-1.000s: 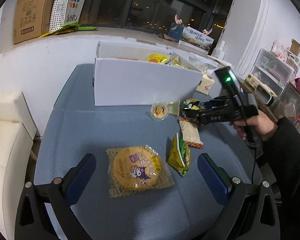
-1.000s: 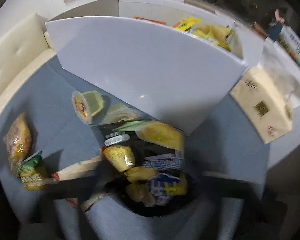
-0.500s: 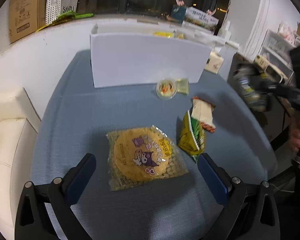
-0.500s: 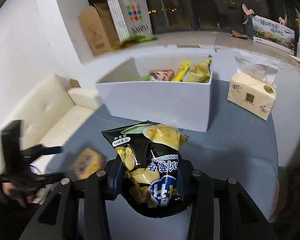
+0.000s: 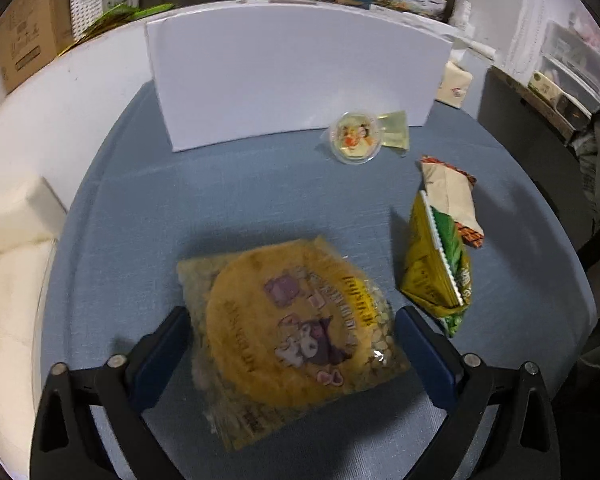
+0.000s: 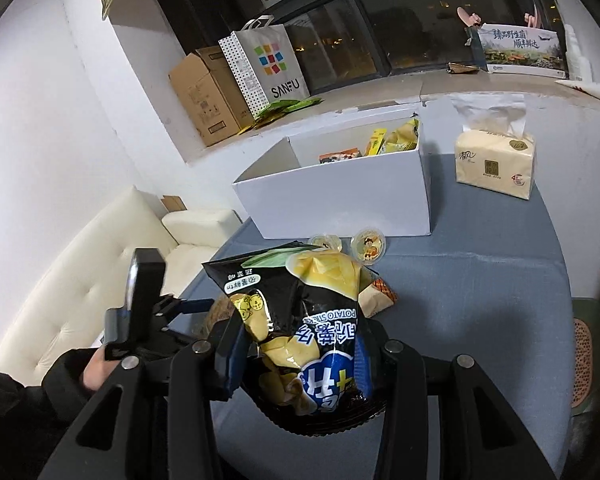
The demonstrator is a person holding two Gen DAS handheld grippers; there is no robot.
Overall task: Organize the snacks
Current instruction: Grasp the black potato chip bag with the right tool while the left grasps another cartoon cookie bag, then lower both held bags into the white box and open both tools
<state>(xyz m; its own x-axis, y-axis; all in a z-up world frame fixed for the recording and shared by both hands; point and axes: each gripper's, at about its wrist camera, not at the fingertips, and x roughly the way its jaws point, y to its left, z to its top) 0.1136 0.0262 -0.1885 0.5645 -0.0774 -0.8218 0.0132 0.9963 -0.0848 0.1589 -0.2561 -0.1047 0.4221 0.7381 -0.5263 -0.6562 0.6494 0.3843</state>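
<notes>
My right gripper (image 6: 300, 344) is shut on a black potato-stick bag (image 6: 304, 320) and holds it up above the blue table (image 6: 480, 300). My left gripper (image 5: 292, 332) is open, its fingers either side of a round yellow cookie pack (image 5: 292, 332) that lies on the table. A yellow-green snack bag (image 5: 440, 268) and a cream wafer pack (image 5: 452, 200) lie to its right. A jelly cup (image 5: 356, 136) lies by the white box (image 5: 292, 76). The box (image 6: 340, 192) holds several snacks.
A tissue pack (image 6: 496, 164) stands right of the box. A white sofa (image 6: 80, 272) is left of the table. A cardboard box (image 6: 204, 96) and a SANFU bag (image 6: 268, 64) stand on the window ledge. Storage drawers (image 5: 572, 64) are at the right.
My right gripper has lifted the potato-stick bag off the table and pulled back. My left gripper has moved down and forward, so its fingers now flank the cookie pack.
</notes>
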